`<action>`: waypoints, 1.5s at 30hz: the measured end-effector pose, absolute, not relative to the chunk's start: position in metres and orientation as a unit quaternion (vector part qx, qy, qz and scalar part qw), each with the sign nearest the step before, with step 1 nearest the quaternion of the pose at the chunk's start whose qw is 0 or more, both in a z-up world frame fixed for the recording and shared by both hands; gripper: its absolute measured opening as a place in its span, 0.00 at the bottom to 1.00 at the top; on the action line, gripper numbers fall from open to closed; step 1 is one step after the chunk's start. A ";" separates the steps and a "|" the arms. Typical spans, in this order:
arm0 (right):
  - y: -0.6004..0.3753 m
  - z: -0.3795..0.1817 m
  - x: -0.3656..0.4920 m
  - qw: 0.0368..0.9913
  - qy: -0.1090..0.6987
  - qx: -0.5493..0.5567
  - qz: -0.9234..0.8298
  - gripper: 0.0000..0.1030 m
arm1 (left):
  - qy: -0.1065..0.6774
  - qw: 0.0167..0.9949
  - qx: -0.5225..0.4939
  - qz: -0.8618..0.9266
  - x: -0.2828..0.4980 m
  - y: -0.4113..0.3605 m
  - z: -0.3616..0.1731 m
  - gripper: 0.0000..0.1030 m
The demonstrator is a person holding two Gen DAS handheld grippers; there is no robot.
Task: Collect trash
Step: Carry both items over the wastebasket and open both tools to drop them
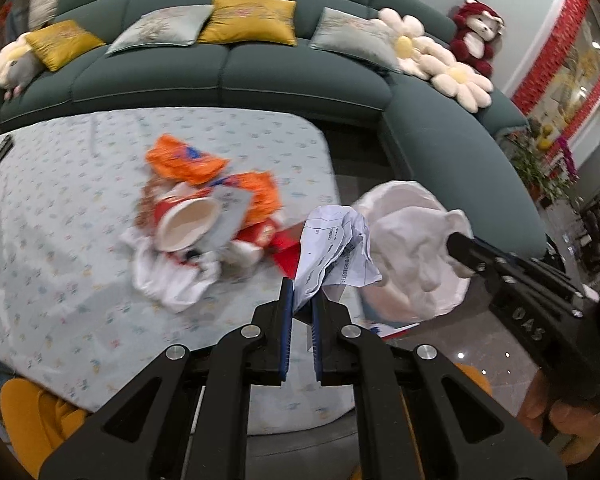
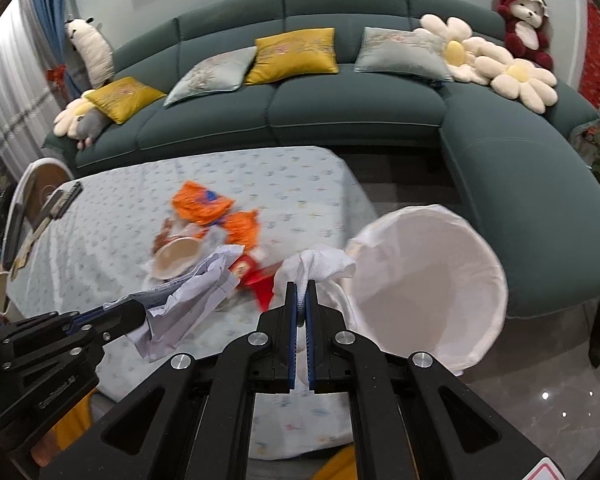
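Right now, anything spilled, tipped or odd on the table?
Yes. A paper cup lies tipped on its side in a loose heap with orange wrappers on the table. Nothing looks wet. The left gripper holds crumpled paper; the right gripper pinches the white bag.

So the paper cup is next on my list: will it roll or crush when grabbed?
The paper cup lies on its side atop wrappers, so a nudge would probably roll it. It looks thin-walled and empty, so likely light and easy to crush under a hard squeeze.

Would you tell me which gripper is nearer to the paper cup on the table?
Left. The left gripper, holding crumpled paper, is beside the paper cup; the right gripper is farther, gripping the white bag.
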State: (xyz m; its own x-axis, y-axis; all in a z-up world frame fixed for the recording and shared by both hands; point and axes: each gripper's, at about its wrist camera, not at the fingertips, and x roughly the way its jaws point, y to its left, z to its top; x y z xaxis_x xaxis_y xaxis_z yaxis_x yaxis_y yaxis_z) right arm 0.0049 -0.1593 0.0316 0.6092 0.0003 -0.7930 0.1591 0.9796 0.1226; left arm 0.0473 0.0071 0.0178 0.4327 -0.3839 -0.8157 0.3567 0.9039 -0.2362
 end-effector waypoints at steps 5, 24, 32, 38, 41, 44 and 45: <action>-0.194 0.025 0.006 0.889 0.443 0.090 -0.072 0.04 | 0.488 0.838 -0.003 -0.246 0.055 -0.041 0.015 0.08; -0.282 -0.012 0.021 0.867 0.465 0.112 -0.137 0.05 | 0.507 0.809 0.029 -0.297 0.084 -0.159 -0.025 0.09; -0.284 -0.005 0.021 0.871 0.449 0.110 -0.164 0.41 | 0.494 0.824 0.024 -0.278 0.088 -0.149 -0.020 0.45; -0.278 0.006 0.019 0.876 0.437 0.101 -0.175 0.64 | 0.491 0.829 0.014 -0.267 0.087 -0.134 -0.013 0.49; -0.273 0.013 0.016 0.881 0.425 0.099 -0.181 0.72 | 0.483 0.837 0.006 -0.258 0.083 -0.122 -0.006 0.54; -0.265 0.018 0.014 0.884 0.420 0.105 -0.176 0.75 | 0.479 0.844 -0.005 -0.241 0.080 -0.108 0.000 0.57; -0.263 0.019 0.014 0.885 0.419 0.104 -0.174 0.75 | 0.479 0.846 -0.008 -0.235 0.079 -0.102 0.001 0.57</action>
